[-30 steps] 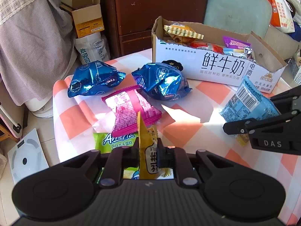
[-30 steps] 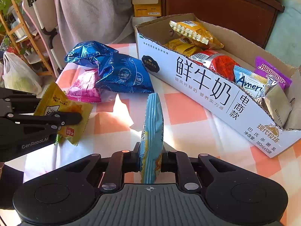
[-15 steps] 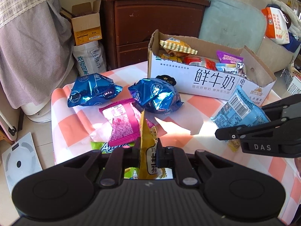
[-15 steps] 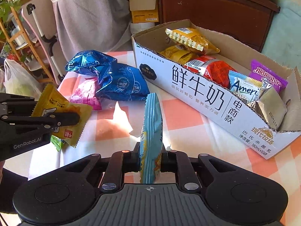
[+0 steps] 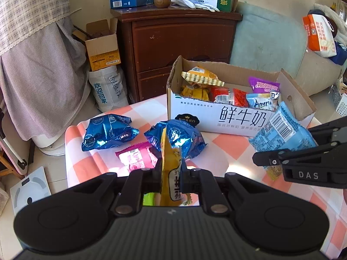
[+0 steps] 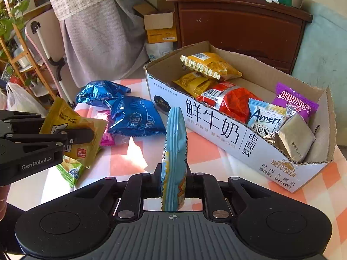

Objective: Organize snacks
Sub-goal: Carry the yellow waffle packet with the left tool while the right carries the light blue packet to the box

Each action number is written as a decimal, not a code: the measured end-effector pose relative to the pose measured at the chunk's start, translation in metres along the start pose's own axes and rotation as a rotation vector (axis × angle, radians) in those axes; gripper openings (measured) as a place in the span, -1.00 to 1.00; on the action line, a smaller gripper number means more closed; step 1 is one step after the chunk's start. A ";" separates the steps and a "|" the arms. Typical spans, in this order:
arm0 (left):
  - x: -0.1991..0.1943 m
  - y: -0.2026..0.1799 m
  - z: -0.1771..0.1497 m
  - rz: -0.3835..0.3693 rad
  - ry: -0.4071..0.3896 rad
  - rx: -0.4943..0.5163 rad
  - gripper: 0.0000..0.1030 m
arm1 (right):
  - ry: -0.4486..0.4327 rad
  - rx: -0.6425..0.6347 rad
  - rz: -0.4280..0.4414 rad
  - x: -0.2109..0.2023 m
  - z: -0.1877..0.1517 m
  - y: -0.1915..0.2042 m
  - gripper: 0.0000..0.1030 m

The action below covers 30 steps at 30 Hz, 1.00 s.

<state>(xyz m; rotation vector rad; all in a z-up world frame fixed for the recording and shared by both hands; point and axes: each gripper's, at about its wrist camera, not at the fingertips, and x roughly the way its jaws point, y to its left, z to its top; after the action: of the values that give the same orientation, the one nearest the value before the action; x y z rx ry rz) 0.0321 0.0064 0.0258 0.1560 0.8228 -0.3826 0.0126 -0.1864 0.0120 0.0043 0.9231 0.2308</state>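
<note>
Since the earlier frame, both tools had risen from the desk (image 5: 223,147), each carrying its packet, and the cardboard box (image 5: 238,121) sat lower in both views. The left tool (image 5: 171,173) was closed on a yellow packet (image 5: 170,166), held edge-on and upright between its fingers. The right tool (image 6: 173,179) was closed on a light blue packet (image 6: 174,151), also held edge-on. Ahead of the left tool, two dark blue bags (image 5: 108,131) and a pink packet (image 5: 136,158) lay on the checked desk. A green packet (image 6: 70,171) lay below the left tool. The box stood ahead and to the right of the right tool, holding yellow, red, purple and silver packets. The two tools were near each other, not touching.
</note>
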 end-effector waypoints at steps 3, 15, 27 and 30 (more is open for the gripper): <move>-0.006 -0.004 0.010 -0.004 -0.030 -0.006 -0.79 | -0.029 0.016 0.002 -0.009 0.005 -0.005 -0.73; -0.011 -0.020 0.045 -0.027 -0.102 -0.029 -0.79 | -0.135 0.066 -0.030 -0.039 0.020 -0.030 -0.73; 0.010 -0.044 0.083 -0.041 -0.141 -0.059 -0.79 | -0.241 0.175 -0.077 -0.062 0.038 -0.065 -0.72; 0.017 -0.049 0.092 -0.054 -0.149 -0.069 -0.79 | -0.252 0.194 -0.084 -0.063 0.040 -0.069 -0.73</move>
<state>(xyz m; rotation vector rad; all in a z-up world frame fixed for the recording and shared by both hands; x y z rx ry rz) 0.0862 -0.0695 0.0753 0.0407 0.6928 -0.4110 0.0213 -0.2629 0.0791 0.1698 0.6901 0.0603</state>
